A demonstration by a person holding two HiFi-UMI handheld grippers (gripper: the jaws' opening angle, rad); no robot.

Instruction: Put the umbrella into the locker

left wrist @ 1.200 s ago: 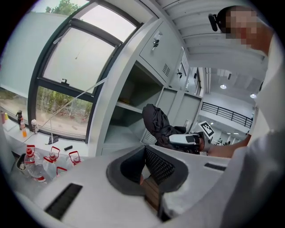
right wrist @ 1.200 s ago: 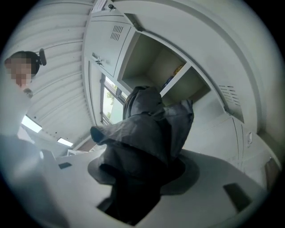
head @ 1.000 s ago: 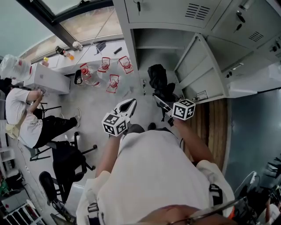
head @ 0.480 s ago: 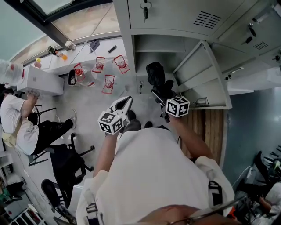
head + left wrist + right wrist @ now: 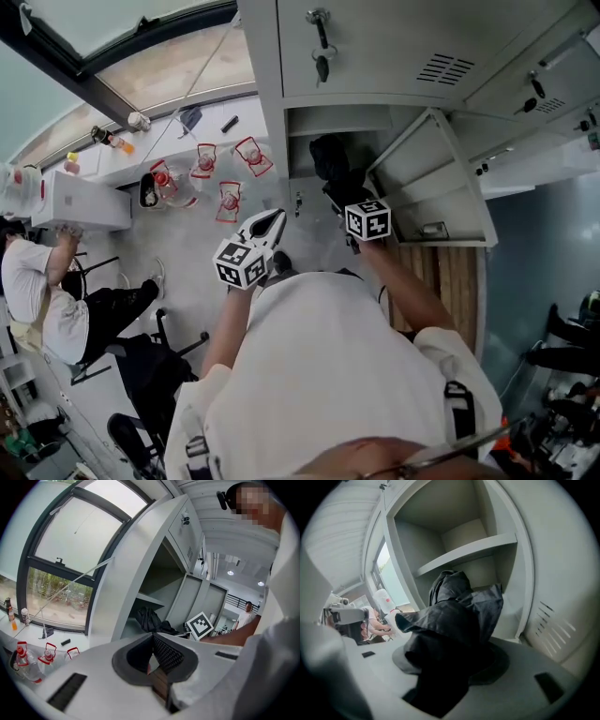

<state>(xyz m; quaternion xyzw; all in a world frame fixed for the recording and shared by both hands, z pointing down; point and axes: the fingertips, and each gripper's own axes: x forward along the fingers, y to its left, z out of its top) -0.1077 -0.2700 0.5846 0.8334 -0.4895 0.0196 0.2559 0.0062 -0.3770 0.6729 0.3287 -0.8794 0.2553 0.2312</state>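
The folded black umbrella (image 5: 329, 165) hangs bunched at the mouth of the open grey locker (image 5: 349, 120), under its shelf (image 5: 468, 551). My right gripper (image 5: 341, 201) is shut on the umbrella, and the dark fabric (image 5: 454, 616) drapes over the jaws and hides them. My left gripper (image 5: 273, 223) is out to the left of the locker, shut with nothing in it; its pads meet in the left gripper view (image 5: 153, 637). From there I see the umbrella (image 5: 149, 619) in the locker opening and the right gripper's marker cube (image 5: 202, 625).
The locker door (image 5: 439, 180) stands open to the right. Keys hang from the shut door above (image 5: 322, 45). Left of the locker a sill carries several red-capped bottles (image 5: 217, 171) and a white box (image 5: 82, 202). A seated person (image 5: 45, 302) and an office chair (image 5: 155, 367) are at lower left.
My right gripper has carried the umbrella forward and down, up to the locker opening. The left gripper has shifted a little, still shut. The locker looks nearer in the head view.
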